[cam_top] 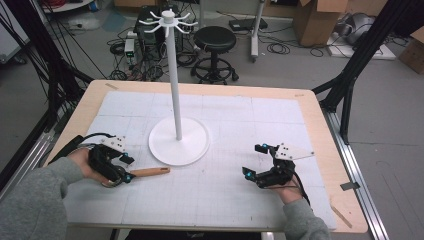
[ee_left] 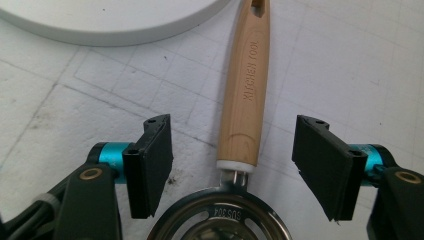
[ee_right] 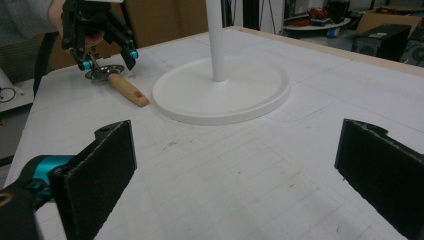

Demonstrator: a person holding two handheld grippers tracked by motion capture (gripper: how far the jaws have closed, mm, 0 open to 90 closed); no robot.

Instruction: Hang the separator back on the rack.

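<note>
Fingers of left gripper spread astride wooden-handled strainer, right gripper fingers released, hovering low.

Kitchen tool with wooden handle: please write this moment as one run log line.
kitchen tool: flat on table | left hand-held gripper: open, astride it | right hand-held gripper: open, idle

Even, bright overhead light, faint shadows, slightly soft focus, no strong glare.

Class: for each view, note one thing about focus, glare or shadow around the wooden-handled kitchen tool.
High view: even light, soft detail, the tool small. Left gripper view: handle lettering sharp, glare on the metal ring at the bottom, left claw casting little shadow. Right gripper view: right claw pads blurred, tool farther off clearer.
</note>
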